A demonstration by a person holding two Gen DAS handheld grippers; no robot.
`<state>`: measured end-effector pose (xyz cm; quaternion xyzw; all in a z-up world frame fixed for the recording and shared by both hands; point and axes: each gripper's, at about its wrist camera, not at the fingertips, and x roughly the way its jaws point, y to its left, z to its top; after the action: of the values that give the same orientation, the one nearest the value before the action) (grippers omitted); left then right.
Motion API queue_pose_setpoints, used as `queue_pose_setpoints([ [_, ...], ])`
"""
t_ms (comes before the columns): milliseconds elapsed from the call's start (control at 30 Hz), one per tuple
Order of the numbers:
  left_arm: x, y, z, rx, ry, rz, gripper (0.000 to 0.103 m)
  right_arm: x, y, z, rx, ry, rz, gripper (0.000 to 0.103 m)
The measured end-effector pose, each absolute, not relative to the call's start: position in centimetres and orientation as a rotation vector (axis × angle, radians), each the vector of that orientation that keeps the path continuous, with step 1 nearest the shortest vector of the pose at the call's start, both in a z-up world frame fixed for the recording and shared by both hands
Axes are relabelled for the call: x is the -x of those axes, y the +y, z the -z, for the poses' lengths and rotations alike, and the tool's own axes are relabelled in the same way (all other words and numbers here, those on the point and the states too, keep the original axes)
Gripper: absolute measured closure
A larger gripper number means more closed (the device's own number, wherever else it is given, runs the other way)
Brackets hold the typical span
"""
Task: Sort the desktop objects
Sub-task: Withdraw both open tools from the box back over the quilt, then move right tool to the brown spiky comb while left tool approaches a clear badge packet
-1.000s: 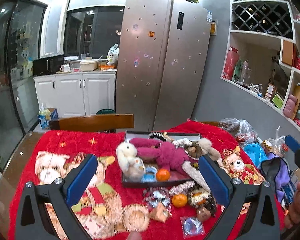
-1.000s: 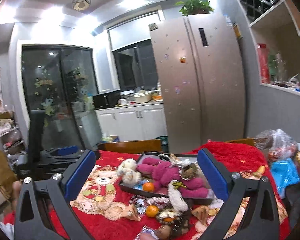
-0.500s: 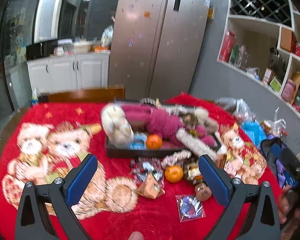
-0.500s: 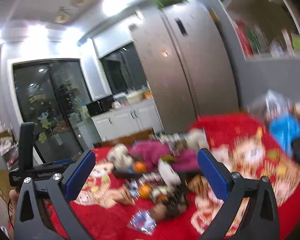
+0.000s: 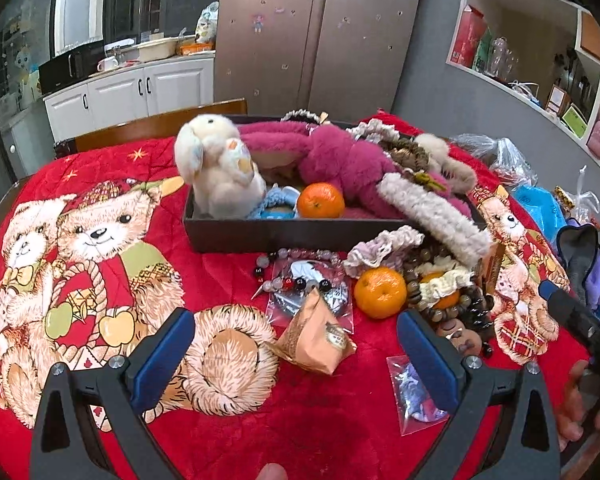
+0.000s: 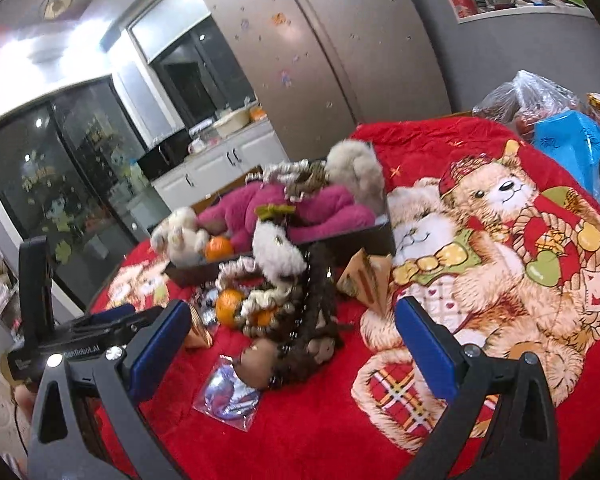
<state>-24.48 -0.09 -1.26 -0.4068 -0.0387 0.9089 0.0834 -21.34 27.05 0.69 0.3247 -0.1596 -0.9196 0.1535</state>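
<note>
My left claw (image 5: 296, 356) and right claw (image 6: 292, 340) hang wide and empty above the red cloth, reaching for loose clutter, the orange packet (image 5: 316, 332) just ahead between my left claw's fingers, likely next for the box (image 5: 292, 232) beyond.

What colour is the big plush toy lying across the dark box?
Magenta pink. The plush toy in the dark box shows best in the left wrist view.

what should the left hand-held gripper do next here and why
Probably ease the left hand-held gripper forward onto the orange snack packet: its jaws are open and empty, and the packet lies loose on the red cloth, outside the dark tray.
</note>
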Motion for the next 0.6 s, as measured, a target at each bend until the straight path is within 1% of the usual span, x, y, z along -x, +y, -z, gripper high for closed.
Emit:
queue_pose_setpoints([
  [333, 25.3, 0.2, 3.0, 1.279, -0.078, -2.685, 0.000, 22.6, 26.1, 1.9, -1.057, -0.398, 2.655, 0.000],
  [500, 25.5, 0.7, 4.1, 1.322, -0.075, -2.646, 0.000, 22.9, 25.9, 2.7, -1.088, -0.417, 2.644, 0.000],
  [600, 25.7, 1.1, 4.8, 1.346, -0.050, -2.640, 0.000, 23.4, 26.2, 3.4, -1.131, -0.472, 2.636, 0.000],
])
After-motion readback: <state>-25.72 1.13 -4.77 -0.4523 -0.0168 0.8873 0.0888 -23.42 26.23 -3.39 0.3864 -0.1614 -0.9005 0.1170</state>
